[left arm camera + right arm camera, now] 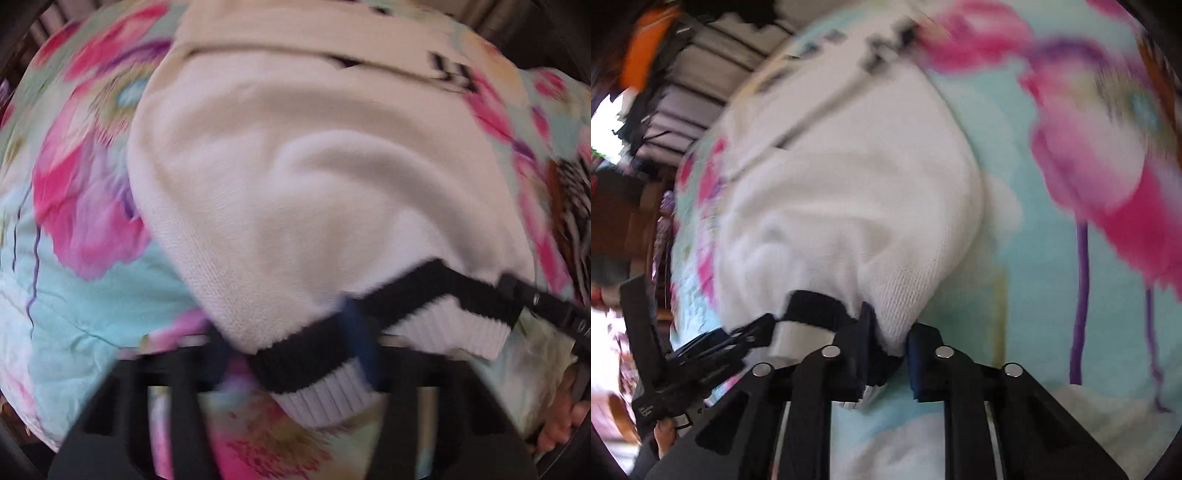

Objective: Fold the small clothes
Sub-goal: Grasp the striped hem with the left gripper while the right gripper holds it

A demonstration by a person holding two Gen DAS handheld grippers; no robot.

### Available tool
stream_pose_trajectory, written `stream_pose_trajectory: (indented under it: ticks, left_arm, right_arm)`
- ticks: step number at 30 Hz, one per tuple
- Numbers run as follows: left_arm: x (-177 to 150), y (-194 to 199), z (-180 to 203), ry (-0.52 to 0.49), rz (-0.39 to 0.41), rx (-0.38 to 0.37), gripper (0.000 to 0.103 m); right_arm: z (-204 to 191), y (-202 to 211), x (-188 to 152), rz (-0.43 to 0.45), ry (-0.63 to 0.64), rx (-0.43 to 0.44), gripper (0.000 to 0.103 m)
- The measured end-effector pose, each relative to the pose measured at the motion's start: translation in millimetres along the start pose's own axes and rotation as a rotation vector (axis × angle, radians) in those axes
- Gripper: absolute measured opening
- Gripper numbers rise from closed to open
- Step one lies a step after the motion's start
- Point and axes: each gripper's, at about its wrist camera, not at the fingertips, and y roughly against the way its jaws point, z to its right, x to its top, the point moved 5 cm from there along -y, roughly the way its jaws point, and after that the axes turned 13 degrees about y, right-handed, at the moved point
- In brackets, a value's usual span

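Both grippers, left gripper (295,354) and right gripper (882,354), have jaws nearly closed, pinching the white sweater (314,192) at its black-banded hem (on the floral bedsheet (92,295)). Best to keep hem taut, lift evenly, fold toward the collar.

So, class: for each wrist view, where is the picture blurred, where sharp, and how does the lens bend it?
Left wrist view: motion blur smears the sweater and flowered bedsheet; knit near the black hem band stays readable. Right wrist view: the right gripper is sharp, the sheet's pink flowers streaked. Both views: fisheye bulge, dark corners, soft light.
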Motion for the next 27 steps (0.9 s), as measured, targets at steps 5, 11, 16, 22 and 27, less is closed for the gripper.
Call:
stream_pose_trajectory:
  ticks: [5, 11, 16, 22, 27]
  left_arm:
    - [-7.3, 33.6, -16.2, 0.027, -0.003, -0.026, 0.022]
    - [-41.7, 6.3, -54.0, 0.109, -0.110, 0.051, 0.040]
    - [-26.3, 59.2, -62.2, 0.093, 0.085, 0.068, 0.073]
    - [-10.3, 30.5, -30.8, -0.066, 0.104, 0.139, 0.086]
    - [-19.3, -10.3, -42.0, -0.043, 0.015, 0.261, 0.098]
  right_arm:
    - [-6.8, 43.3, -5.5, -0.050, 0.144, -0.111, 0.016]
    - [34.3, 9.0, -34.5, -0.282, 0.075, -0.255, 0.018]
    - [3.1, 54.5, 5.5, 0.020, 0.136, -0.180, 0.021]
    - [-30.5, -12.7, 0.0, -0.160, 0.261, -0.097, 0.026]
    - [-15.3, -30.3, -20.2, -0.239, 0.168, -0.067, 0.028]
